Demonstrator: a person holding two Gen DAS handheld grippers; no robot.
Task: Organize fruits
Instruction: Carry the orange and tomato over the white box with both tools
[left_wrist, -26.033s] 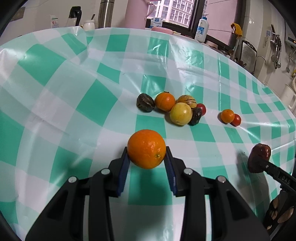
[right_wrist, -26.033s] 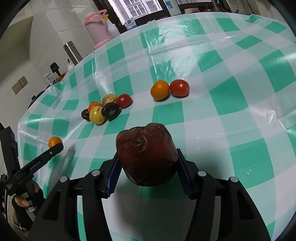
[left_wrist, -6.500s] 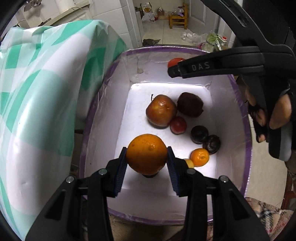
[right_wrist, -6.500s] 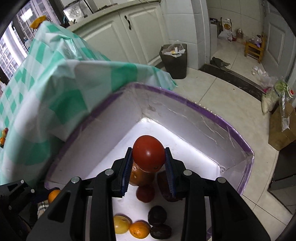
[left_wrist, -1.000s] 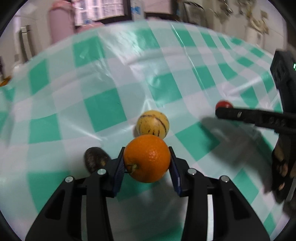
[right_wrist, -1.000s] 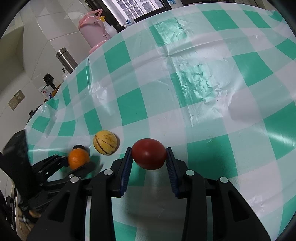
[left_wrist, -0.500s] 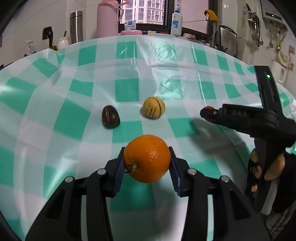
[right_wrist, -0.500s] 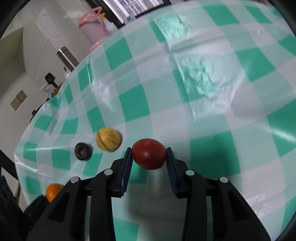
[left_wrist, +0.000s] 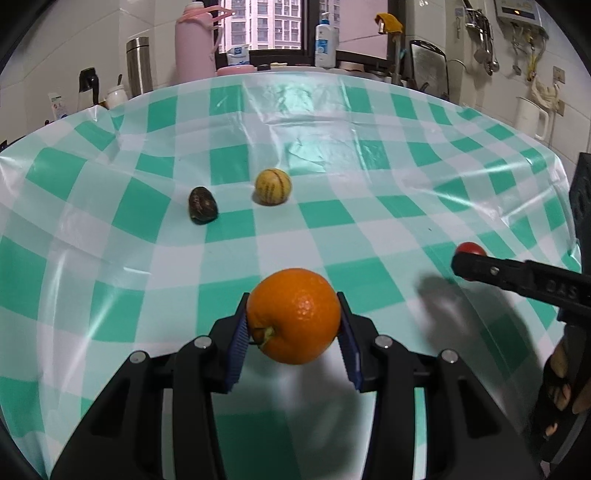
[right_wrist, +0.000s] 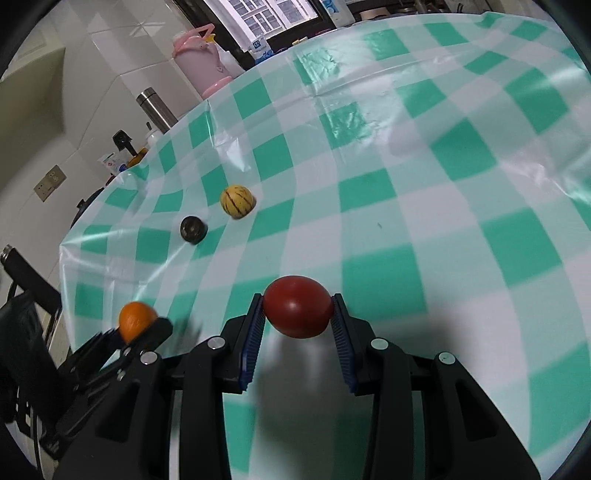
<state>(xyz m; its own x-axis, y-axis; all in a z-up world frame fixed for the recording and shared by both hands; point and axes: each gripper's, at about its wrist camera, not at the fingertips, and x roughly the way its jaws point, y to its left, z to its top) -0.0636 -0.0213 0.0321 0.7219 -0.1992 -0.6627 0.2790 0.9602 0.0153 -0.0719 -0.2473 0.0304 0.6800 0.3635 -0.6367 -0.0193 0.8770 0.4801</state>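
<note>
Fruits are spread over a large table covered with a green and white checked cloth (left_wrist: 236, 162), which fills both views. Half a second ago the left gripper sat closer to the loose fruit; now the table looks farther off and more of the kitchen counter shows behind it. The left gripper (left_wrist: 293, 332) is clenched on a round orange (left_wrist: 293, 315), held above the cloth as before. The right gripper (right_wrist: 297, 325) grasps a red tomato (right_wrist: 297, 311), unchanged, but in the left view it now sits lower and further right. A yellow striped fruit (left_wrist: 273, 186) rests mid-table. Just beside it, apart, lies a smaller dark wrinkled fruit (left_wrist: 202, 205). Both have kept their places.
</note>
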